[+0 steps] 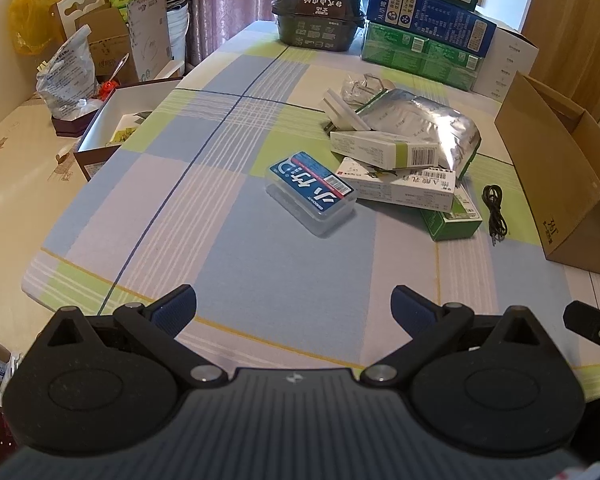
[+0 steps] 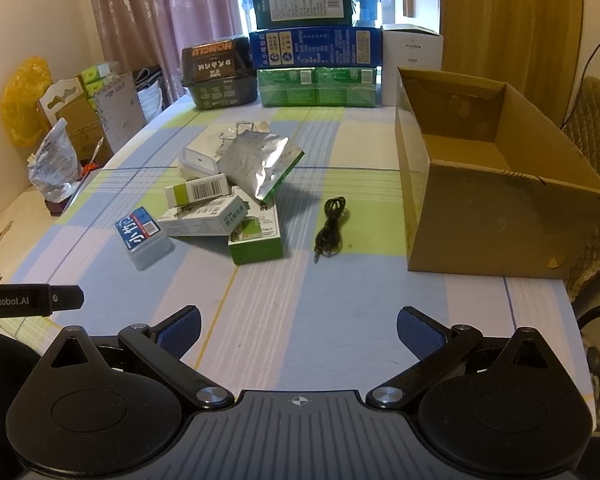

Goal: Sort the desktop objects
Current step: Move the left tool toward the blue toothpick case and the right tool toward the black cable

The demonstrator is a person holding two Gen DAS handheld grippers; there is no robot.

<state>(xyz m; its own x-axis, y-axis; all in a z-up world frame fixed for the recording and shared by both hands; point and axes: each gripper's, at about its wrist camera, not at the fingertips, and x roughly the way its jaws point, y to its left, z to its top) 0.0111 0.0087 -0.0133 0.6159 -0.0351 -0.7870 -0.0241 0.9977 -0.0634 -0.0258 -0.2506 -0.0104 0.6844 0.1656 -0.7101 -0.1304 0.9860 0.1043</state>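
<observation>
on the checked tablecloth: clutter ahead of two empty grippers

on the checked tablecloth (image 2: 300, 300) the heap of small packets serves as the landmark. furthest left of the heap, just beside it, lies a clear plastic case with a blue label (image 1: 311, 194), flat on the cloth and well ahead of the left gripper (image 1: 293, 308), slightly right of its midline. that gripper hangs over the near edge with its blue-padded fingers (image 1: 178, 308) spread wide and nothing between them.

the heap itself holds a white box with a barcode (image 1: 384, 150) lying across a longer white carton (image 1: 400, 186), a green box (image 2: 256, 240) at the near corner, and a silver foil pouch (image 2: 260, 158) leaning over the back. behind the heap, at the table's far edge, stands a stack of blue and green cartons (image 2: 316, 64).

right of the heap, apart from it, a coiled black cable (image 2: 330, 226) lies on the cloth, well ahead of the right gripper (image 2: 299, 334), whose fingers also stand wide apart and empty. further right of the heap sits an open cardboard box (image 2: 492, 216).
</observation>
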